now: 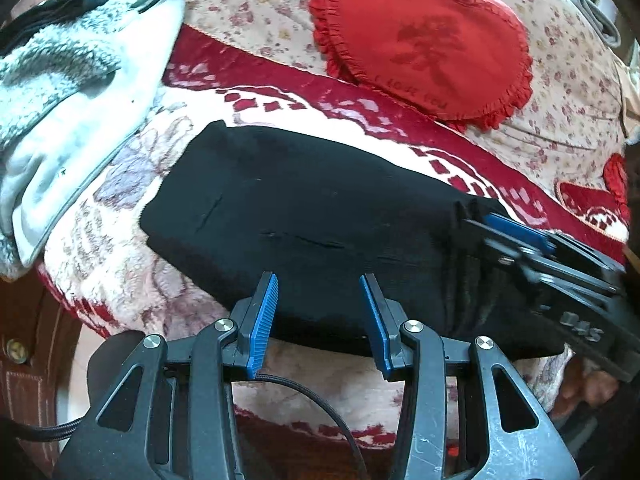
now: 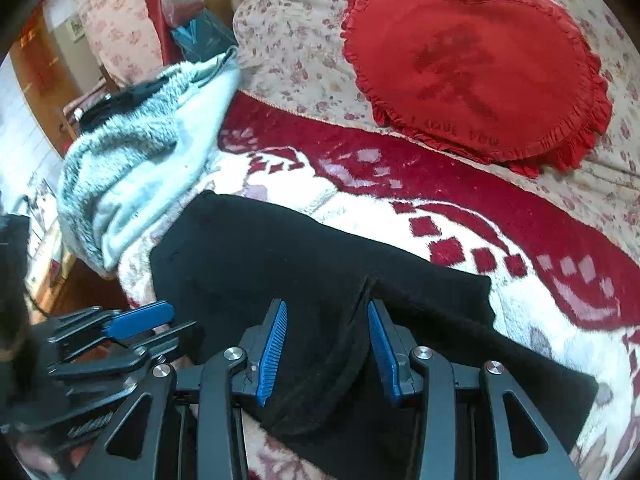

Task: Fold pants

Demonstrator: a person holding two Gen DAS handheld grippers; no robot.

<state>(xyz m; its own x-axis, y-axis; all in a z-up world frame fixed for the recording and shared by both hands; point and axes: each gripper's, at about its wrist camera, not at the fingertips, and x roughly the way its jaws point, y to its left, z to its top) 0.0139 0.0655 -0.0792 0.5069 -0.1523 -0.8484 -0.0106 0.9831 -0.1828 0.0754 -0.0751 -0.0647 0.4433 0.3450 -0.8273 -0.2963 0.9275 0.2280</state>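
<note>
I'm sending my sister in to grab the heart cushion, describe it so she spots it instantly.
On the bed, look past the red and white blanket to the floral sheet. The heart cushion lies there, alone in being solid red with a frilled edge.

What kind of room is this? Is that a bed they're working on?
Most likely a bedroom at home. The black pants lie on a plush red-and-white blanket over a floral bedspread, with a red heart-shaped pillow beyond them and a fluffy grey garment piled at one side.
</note>
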